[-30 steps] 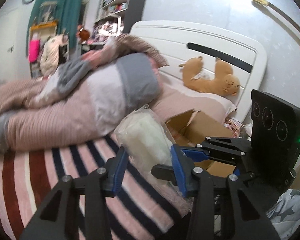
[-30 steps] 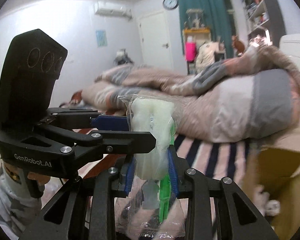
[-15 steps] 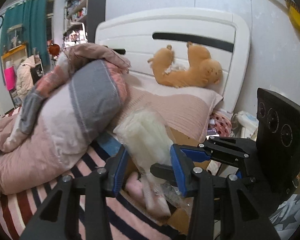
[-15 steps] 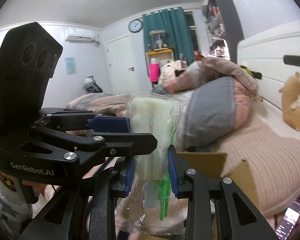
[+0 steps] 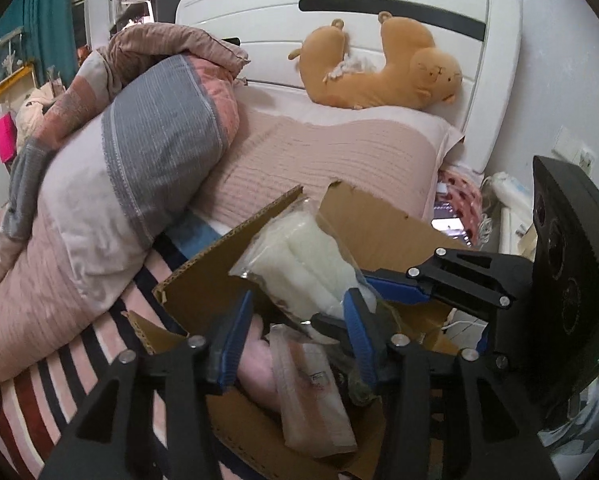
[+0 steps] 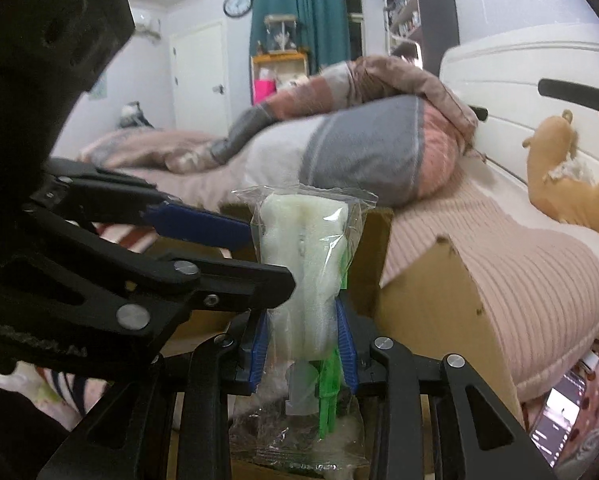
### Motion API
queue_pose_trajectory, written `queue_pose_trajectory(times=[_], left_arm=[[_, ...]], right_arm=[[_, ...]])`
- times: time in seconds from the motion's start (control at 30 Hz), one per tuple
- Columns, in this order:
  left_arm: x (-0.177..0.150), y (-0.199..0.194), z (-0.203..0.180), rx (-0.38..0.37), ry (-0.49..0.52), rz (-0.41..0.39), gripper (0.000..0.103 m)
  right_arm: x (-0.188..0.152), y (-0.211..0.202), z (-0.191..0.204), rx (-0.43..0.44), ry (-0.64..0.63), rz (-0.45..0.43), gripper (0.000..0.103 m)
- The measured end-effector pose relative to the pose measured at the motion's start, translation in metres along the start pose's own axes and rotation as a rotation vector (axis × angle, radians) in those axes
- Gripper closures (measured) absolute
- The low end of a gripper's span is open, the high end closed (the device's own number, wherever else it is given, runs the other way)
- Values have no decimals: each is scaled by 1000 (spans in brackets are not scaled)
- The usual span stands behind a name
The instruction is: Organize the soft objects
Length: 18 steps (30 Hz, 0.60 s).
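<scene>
Clear plastic: the sponge bag [image 6: 305, 280] is crinkly film over white foam with a green handle inside.
Right gripper [image 6: 303, 354]: fingers pinched onto the bag's lower half, foam squashed between the pads.
Left gripper [image 5: 295, 340]: fingers spread wide, holding nothing; the bag sits between and ahead of them.
Where: right over the open cardboard box [image 5: 383, 224] on the bed.
Axis: long axis runs out along the right fingers, foam end forward, handle back.
Risk: slick film could slip, or the bag snags a box flap [image 5: 235, 256] going in.
</scene>
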<state>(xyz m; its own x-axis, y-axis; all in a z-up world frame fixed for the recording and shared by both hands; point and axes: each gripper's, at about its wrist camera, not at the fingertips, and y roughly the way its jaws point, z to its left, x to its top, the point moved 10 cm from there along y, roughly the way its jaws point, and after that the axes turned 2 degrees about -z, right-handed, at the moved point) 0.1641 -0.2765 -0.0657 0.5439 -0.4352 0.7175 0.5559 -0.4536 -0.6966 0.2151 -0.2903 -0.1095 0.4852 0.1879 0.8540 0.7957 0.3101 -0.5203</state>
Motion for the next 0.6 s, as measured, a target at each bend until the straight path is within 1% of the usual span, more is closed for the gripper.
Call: queue_pose_trajectory(times=[0.03, 0.07, 0.1, 0.13, 0.17, 0.2, 0.23, 0.27, 0.37, 0.4, 0.43, 0.47, 0.5, 0.57, 0.6], left_arm=[[0, 0, 1, 7, 4, -2, 50], [0, -2, 1, 17, 7, -9, 43], [1, -4, 2, 24, 6, -15, 37], [1, -7, 4, 30, 4, -23, 35], [2, -11, 5, 39, 1, -34, 30], [3, -14, 7, 43, 0, -41, 24], [4, -18, 9, 54, -3, -54, 22], [4, -23, 11, 66, -5, -67, 20], [4, -42, 17, 103, -9, -105, 17], [4, -51, 19, 119, -13, -123, 14], [4, -60, 22, 138, -20, -145, 12], [3, -67, 25, 151, -26, -159, 9], [2, -77, 30, 171, -35, -182, 6], [-1, -99, 41, 220, -60, -231, 3], [-2, -107, 44, 238, -70, -246, 2]], right_arm=[[-3, 2, -1, -6, -1, 20, 75], [-5, 1, -1, -9, 0, 31, 74], [-6, 3, -3, -9, 1, 38, 69], [-5, 4, -4, -9, 2, 40, 64], [-4, 3, -4, -7, 2, 38, 60], [-3, 3, -4, -8, 0, 37, 53], [-2, 2, -5, -11, -4, 35, 47], [0, -1, -4, -14, -9, 30, 45], [7, -7, -1, -7, -15, 16, 44], [10, -8, 0, 0, -14, 10, 42], [13, -11, 2, 10, -13, 3, 38], [17, -15, 4, 23, -11, -10, 36], [20, -18, 6, 35, -11, -22, 31], [30, -25, 11, 58, -16, -50, 27], [34, -28, 13, 67, -20, -61, 22]])
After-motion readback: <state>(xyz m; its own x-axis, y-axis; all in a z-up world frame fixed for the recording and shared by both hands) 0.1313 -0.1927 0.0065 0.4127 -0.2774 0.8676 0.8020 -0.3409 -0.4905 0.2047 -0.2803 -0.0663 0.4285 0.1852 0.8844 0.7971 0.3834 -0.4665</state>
